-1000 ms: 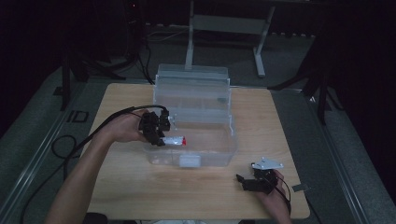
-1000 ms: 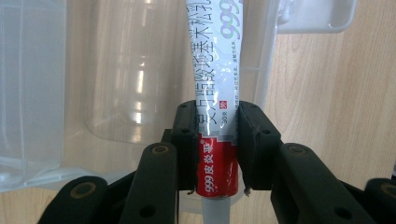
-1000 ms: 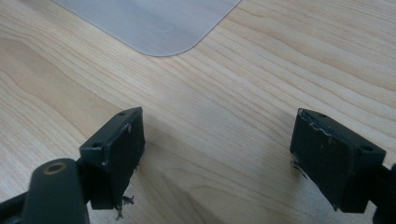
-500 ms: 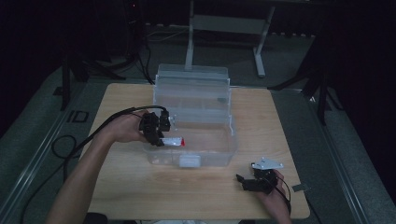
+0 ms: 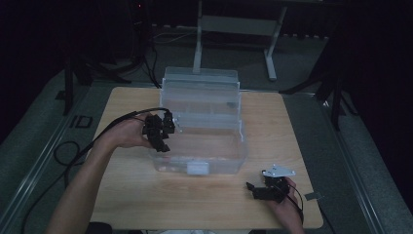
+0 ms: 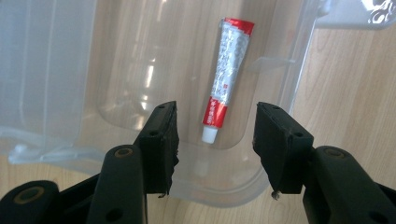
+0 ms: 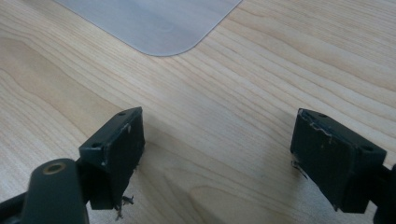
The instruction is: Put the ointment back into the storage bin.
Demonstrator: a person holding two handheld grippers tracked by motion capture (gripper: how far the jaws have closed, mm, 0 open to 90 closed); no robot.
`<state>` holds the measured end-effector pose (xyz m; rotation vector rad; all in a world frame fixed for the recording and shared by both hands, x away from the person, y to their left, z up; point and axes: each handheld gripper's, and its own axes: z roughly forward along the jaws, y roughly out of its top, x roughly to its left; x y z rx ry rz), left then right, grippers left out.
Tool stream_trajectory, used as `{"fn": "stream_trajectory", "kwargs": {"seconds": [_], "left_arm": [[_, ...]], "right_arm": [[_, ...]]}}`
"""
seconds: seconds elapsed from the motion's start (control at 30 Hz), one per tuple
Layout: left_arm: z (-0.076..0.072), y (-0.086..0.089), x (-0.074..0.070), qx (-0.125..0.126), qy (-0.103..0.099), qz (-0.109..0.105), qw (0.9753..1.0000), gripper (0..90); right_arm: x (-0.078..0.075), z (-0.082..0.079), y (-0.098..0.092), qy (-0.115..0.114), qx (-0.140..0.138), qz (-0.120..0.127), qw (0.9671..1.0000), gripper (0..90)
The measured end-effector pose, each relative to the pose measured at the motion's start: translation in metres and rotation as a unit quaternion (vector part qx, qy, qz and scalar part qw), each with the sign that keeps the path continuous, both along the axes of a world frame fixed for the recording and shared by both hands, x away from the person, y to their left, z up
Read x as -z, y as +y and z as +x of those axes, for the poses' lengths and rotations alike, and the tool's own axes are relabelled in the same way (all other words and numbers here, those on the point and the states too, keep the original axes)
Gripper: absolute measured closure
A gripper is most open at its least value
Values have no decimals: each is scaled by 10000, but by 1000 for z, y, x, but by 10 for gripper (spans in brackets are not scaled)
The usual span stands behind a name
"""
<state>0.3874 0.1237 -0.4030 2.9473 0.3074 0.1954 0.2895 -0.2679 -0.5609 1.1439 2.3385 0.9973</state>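
Note:
A small white and red tube lies flat on the bottom of a clear plastic box, its white cap toward my left gripper. The jaws stand open just above and behind the tube, touching nothing. In the high view the left gripper hangs over the box's left end, held by a hand. My right gripper rests low over the table near the front right corner. In its own view the right gripper is open wide, with only bare wood between its jaws.
The box sits mid-table with its lid raised at the back and a white latch on the front wall. The wooden table is bare in front. A small grey piece lies by the right edge. Stands and cables surround the table.
The tube that stuck out of the left gripper's jaws has been let go and now lies in the box. The left gripper has drawn back slightly. The right gripper has not moved.

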Motion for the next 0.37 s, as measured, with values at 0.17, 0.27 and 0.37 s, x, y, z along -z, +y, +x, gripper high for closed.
{"fn": "stream_trajectory", "kwargs": {"seconds": [0.17, 0.27, 0.37], "left_arm": [[-1, 3, -4, -35, -69, -36, 10000, 504], [-3, 4, -6, -49, -94, -41, 9999, 513], [-4, 6, -9, -46, -176, -48, 9998, 510]], "right_arm": [[0, 0, 0, -1, 0, -1, 10000, 174], [0, 0, 0, -2, 0, 0, 10000, 174], [0, 0, 0, 0, 1, 1, 10000, 174]]}}
